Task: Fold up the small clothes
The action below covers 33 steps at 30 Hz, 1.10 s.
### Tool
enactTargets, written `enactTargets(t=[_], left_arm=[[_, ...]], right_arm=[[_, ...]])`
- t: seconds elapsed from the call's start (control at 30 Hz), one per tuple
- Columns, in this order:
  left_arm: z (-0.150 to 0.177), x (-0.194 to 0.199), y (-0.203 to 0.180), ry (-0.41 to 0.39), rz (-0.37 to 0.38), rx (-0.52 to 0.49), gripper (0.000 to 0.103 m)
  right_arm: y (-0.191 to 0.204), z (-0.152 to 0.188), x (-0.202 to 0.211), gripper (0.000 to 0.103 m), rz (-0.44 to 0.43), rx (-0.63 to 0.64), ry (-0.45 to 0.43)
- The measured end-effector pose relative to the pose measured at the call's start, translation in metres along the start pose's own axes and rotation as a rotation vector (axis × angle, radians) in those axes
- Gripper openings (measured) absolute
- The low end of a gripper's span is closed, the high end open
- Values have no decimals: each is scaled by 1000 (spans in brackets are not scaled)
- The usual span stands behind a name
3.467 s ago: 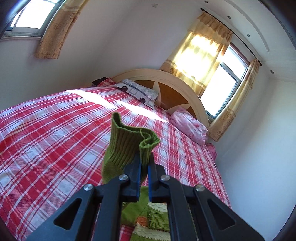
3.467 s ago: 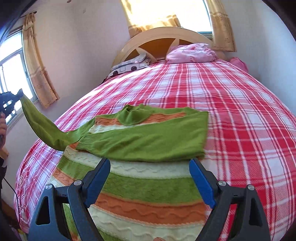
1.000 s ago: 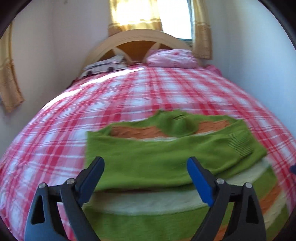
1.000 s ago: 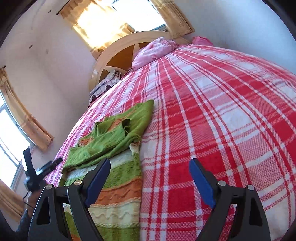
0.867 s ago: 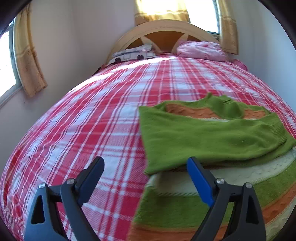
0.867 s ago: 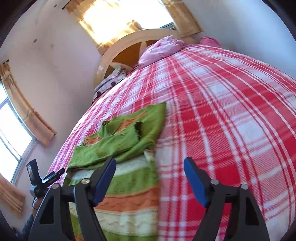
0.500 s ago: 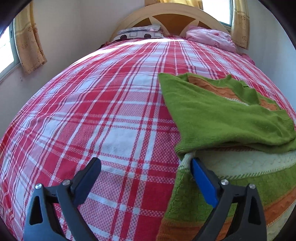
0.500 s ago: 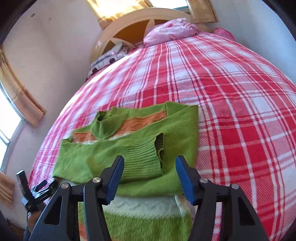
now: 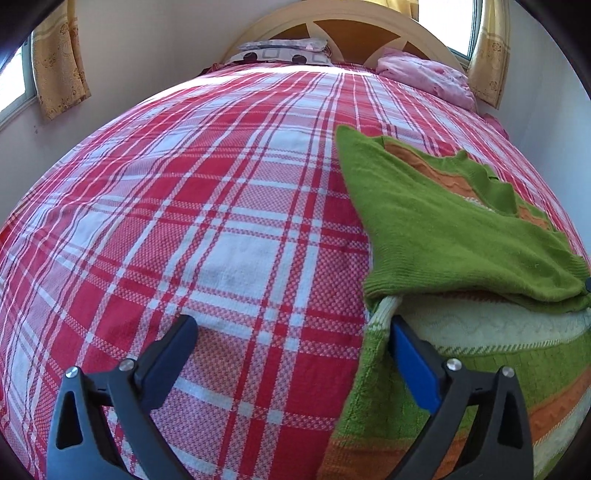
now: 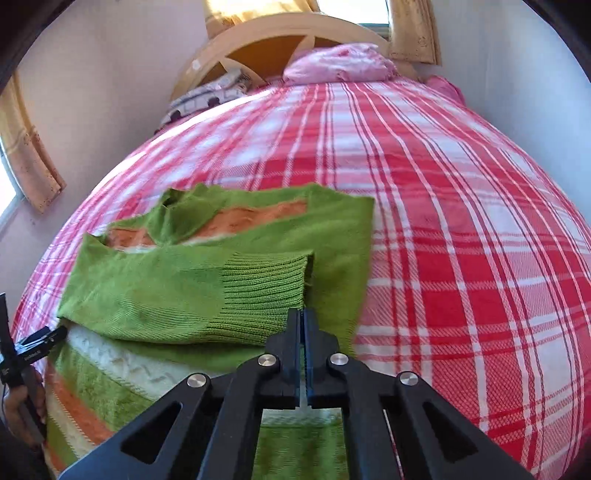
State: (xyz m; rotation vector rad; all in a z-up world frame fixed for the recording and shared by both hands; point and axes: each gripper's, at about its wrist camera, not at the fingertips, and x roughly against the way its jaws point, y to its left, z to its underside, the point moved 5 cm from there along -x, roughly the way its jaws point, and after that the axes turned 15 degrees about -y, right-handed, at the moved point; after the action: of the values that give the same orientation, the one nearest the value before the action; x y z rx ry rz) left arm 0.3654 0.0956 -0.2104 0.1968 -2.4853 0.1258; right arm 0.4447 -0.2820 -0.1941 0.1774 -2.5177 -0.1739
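Observation:
A small green sweater with orange and cream stripes point(image 9: 443, 236) point(image 10: 192, 280) lies on the red plaid bed, both green sleeves folded across its chest. My left gripper point(image 9: 291, 343) is open and empty, low over the bed at the sweater's left edge; its right finger point(image 9: 410, 354) touches that edge. My right gripper point(image 10: 303, 317) is shut at the ribbed cuff point(image 10: 266, 291) of the top sleeve; whether it pinches the cloth I cannot tell. The left gripper also shows at the right wrist view's left edge point(image 10: 33, 350).
The red and white plaid bedspread point(image 9: 207, 206) point(image 10: 461, 221) covers the whole bed. A patterned pillow point(image 9: 284, 50) and a pink pillow point(image 10: 340, 66) lie by the wooden headboard point(image 9: 347, 22). Walls and curtained windows stand close on both sides.
My right gripper has closed from wide open to shut at the sleeve cuff. My left gripper, which had let go of the sleeve earlier, has dropped lower at the sweater's left edge.

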Motion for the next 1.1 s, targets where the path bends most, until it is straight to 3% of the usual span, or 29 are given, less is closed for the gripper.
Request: enactTargets(t=[0.17,0.5,0.6,0.63,0.67,0.7,0.73,0.9,0.97,1.03,1.1], left_arm=[[0,0,-2,2,-3,-11,103],[1,2,-1,-6,7,-1,103],[-4,13,3,-50,9,24,103],[-6,18,4,-60,20,38,103],[-10,24,7,-79,26,59,103],[-14,30,7,-106,32,70,103],[-19,34,6,-135,41,68,103],[-41,19,-9,-137,21,10,103],[-39,5,-17,-103,11,-18,103],[-32,-8,-21,-68,-19,-56,103],[-24,-18,-25,-24,-19,-82,103]], right_arm=[[0,1,-1,1,-41,-69,-8],[-4,11,9,1,12,-17,-8],[1,7,13,3,23,17,-27],[3,3,16,5,61,45,-46],[6,-2,21,24,90,72,-66],[9,-7,24,57,81,76,-82],[15,-12,28,66,38,59,-103],[56,-18,13,67,-141,49,-66],[60,-13,-5,67,-126,44,-21],[50,-2,-24,66,-32,46,34],[42,6,-30,60,-1,65,41]])
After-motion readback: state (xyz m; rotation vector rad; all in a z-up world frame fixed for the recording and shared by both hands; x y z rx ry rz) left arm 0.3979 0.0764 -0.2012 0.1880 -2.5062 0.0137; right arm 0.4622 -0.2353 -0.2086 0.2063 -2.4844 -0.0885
